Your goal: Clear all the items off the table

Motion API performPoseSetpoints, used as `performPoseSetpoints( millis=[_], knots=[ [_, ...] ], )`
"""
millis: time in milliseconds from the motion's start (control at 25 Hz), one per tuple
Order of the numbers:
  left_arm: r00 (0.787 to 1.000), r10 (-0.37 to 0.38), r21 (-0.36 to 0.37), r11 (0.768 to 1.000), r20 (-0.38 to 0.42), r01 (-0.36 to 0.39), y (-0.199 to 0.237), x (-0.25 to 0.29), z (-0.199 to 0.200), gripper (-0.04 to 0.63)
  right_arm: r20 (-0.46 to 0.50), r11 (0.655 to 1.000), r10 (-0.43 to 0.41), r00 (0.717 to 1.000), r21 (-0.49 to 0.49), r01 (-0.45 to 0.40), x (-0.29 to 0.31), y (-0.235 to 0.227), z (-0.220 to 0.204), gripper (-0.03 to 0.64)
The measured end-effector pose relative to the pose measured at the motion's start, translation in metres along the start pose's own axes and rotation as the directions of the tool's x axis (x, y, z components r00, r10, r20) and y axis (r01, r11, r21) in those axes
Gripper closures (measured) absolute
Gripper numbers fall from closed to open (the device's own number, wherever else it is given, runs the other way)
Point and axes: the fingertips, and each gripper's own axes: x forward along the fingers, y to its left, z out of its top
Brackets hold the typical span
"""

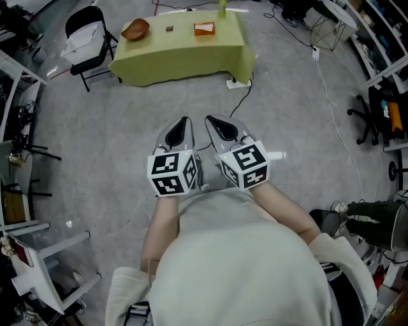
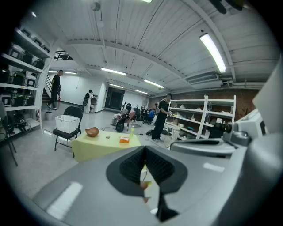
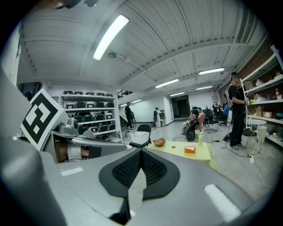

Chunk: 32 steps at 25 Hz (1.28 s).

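Note:
A low table with a yellow-green cloth [image 1: 178, 54] stands well ahead of me on the grey floor. On it lie a brown wooden bowl [image 1: 135, 28] at the left, a small dark item [image 1: 169, 28] in the middle, an orange box [image 1: 204, 28] and a yellow-green bottle [image 1: 222, 7] at the back. Both grippers hover side by side near my body, far short of the table. My left gripper [image 1: 185, 120] is shut and empty. My right gripper [image 1: 209, 119] is shut and empty too. The same table [image 3: 199, 152] with bowl [image 3: 159, 142] shows in the right gripper view.
A black folding chair [image 1: 89, 38] with a white basket [image 1: 81, 39] stands left of the table. Cables and a power strip [image 1: 237, 83] lie on the floor by the table's right corner. Shelving [image 3: 88, 119] and several people [image 3: 237, 110] are farther off.

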Motion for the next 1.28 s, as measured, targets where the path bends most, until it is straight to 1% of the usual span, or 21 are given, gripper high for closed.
performPoseSetpoints(
  millis=[320, 600, 680, 800, 920, 1280],
  knots=[
    [1.0, -0.009, 0.004, 1.0, -0.006, 0.009, 0.009, -0.01, -0.006, 0.586, 0.002, 1.0, -0.007, 1.0, 0.003, 0.007, 0.003, 0.016, 0.0, 0.62],
    [1.0, -0.013, -0.028, 1.0, -0.023, 0.012, 0.011, -0.002, -0.009, 0.586, -0.031, 1.0, -0.016, 0.999, 0.013, 0.017, 0.001, 0.012, -0.005, 0.62],
    [1.0, -0.011, -0.04, 0.999, -0.025, 0.01, 0.013, 0.003, -0.008, 0.586, -0.033, 1.0, -0.011, 0.999, 0.023, 0.012, 0.003, 0.009, -0.003, 0.62],
    [1.0, 0.005, -0.051, 0.999, -0.024, -0.006, 0.017, 0.012, -0.006, 0.586, -0.011, 0.999, 0.01, 1.0, 0.049, -0.009, 0.006, 0.001, 0.002, 0.62],
    [0.999, 0.023, -0.059, 0.998, -0.026, -0.024, 0.023, 0.025, -0.004, 0.586, -0.02, 0.999, 0.017, 1.0, 0.045, -0.017, 0.015, -0.01, 0.003, 0.62],
    [0.998, 0.061, -0.057, 0.996, -0.031, -0.063, 0.051, 0.078, 0.014, 0.586, -0.032, 0.998, 0.052, 0.998, 0.039, -0.05, 0.077, -0.05, 0.016, 0.62]
  ],
)
